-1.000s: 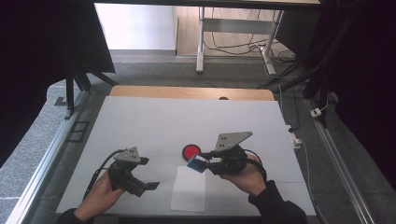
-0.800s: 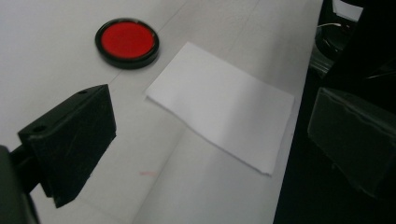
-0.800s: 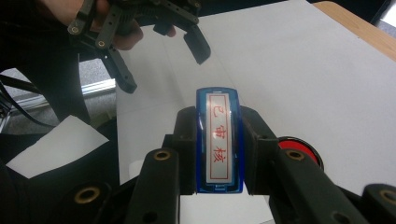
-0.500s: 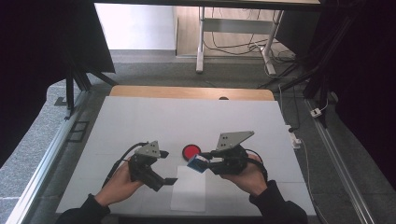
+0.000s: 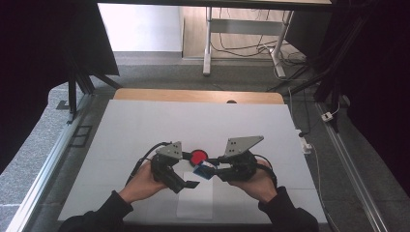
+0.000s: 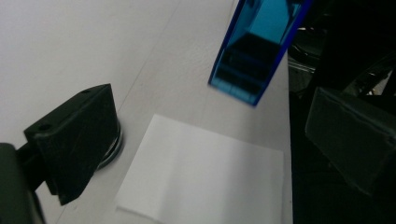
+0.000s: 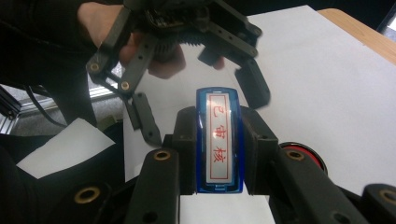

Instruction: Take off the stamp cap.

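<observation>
The blue stamp (image 7: 219,140) — a translucent blue case with a white label of red characters on its upper face — sits clamped between the jaws of the right gripper (image 7: 219,154), pinched across its two long sides and held above the white table (image 5: 145,125), just over the near-centre where a white sheet of paper (image 5: 196,200) lies. Gripping it by the flanks leaves both ends free, which, judging by the pose, is so that the other tool can take hold of the cap or the body. In the left gripper view the stamp (image 6: 254,51) hangs tilted ahead of the left gripper (image 6: 224,135), whose jaws stand wide apart with nothing between them, one on either side of the paper (image 6: 205,177); it seems poised to close on the stamp's free end. In the high view the left gripper (image 5: 186,182) faces the right gripper (image 5: 209,170) at close range, the stamp (image 5: 204,170) between them. Just beyond sits a round red ink pad (image 5: 198,157) in a dark rim — an open shallow container, presumably placed within easy reach for inking.
</observation>
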Action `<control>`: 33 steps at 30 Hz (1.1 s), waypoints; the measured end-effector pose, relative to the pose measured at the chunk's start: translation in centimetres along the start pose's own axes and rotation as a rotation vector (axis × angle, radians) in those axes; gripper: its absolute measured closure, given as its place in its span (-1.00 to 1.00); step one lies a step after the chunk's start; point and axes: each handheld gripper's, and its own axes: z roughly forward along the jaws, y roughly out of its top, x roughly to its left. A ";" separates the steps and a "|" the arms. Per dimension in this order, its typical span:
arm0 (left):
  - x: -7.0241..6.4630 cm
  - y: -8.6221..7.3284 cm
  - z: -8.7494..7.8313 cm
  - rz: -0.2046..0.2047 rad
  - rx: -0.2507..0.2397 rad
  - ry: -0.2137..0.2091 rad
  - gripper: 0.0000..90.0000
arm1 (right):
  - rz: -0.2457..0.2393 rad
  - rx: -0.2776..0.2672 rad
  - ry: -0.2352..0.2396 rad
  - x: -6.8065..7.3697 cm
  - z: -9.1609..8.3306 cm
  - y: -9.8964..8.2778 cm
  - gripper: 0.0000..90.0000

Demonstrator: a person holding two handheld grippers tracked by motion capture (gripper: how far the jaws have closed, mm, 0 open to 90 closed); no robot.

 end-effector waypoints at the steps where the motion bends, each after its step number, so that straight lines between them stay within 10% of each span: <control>1: 0.0 0.0 0.0 0.000 0.000 0.000 -0.95 | 0.000 0.000 0.000 0.0 0.0 0.0 0.58; 18: -0.2 -0.3 1.4 0.080 0.006 -0.085 -0.94 | -0.025 0.001 0.044 0.4 0.4 -0.1 0.58; 33: -0.2 -0.8 0.6 0.128 -0.021 -0.148 -0.01 | -0.043 0.009 0.091 0.6 0.5 -0.2 0.58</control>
